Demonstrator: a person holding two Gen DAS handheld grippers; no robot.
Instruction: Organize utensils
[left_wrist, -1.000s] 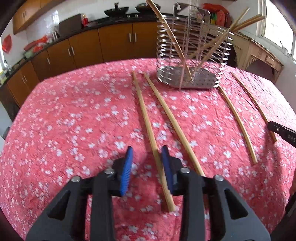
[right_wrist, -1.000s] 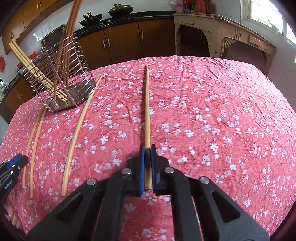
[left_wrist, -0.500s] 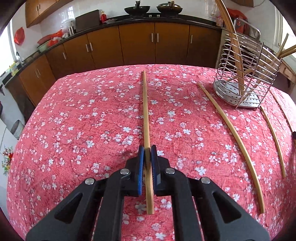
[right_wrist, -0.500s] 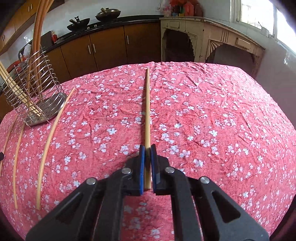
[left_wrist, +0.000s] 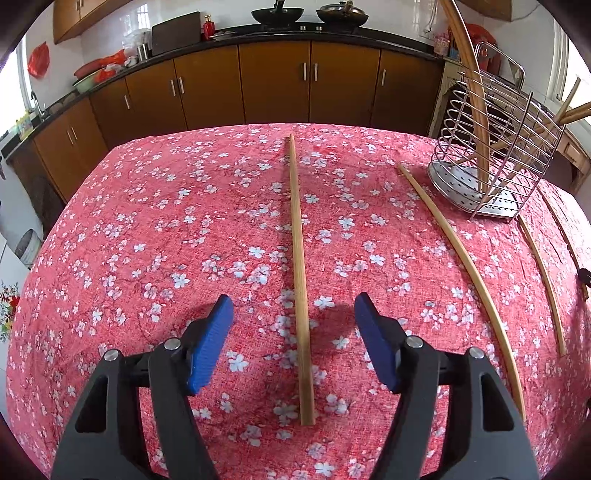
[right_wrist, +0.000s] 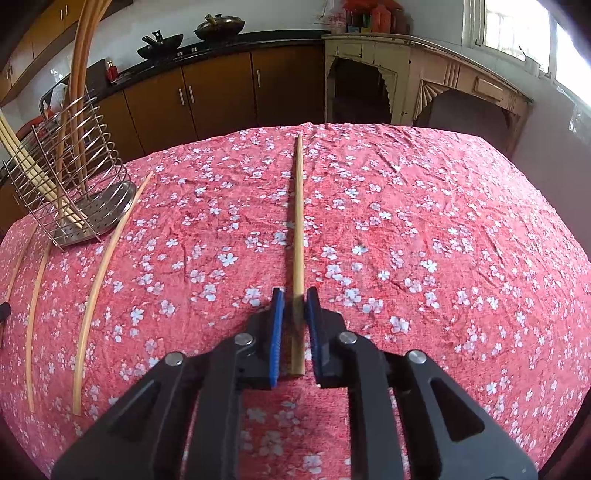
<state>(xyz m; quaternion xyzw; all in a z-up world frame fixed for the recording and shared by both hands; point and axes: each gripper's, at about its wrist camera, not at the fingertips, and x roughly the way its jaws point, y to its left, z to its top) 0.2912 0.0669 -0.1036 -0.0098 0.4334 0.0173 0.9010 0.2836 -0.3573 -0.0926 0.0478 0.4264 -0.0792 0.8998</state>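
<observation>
Chopsticks all over: you've got one (left_wrist: 300, 273) lying flat on the red floral worktop (left_wrist: 155, 221) between your left gripper (left_wrist: 293, 334) fingers, which are opening wide and not touching it. A second ago they straddled it, then pinched it. Three more lie loose near the wire holder (left_wrist: 495, 166), which has a few standing inside. Your right gripper (right_wrist: 294, 314) fingers are just opening around another chopstick (right_wrist: 298, 229), barely clear of it.

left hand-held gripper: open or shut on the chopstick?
Open, jaws opening: left hand-held gripper pads clear of the chopstick on the tablecloth.
</observation>
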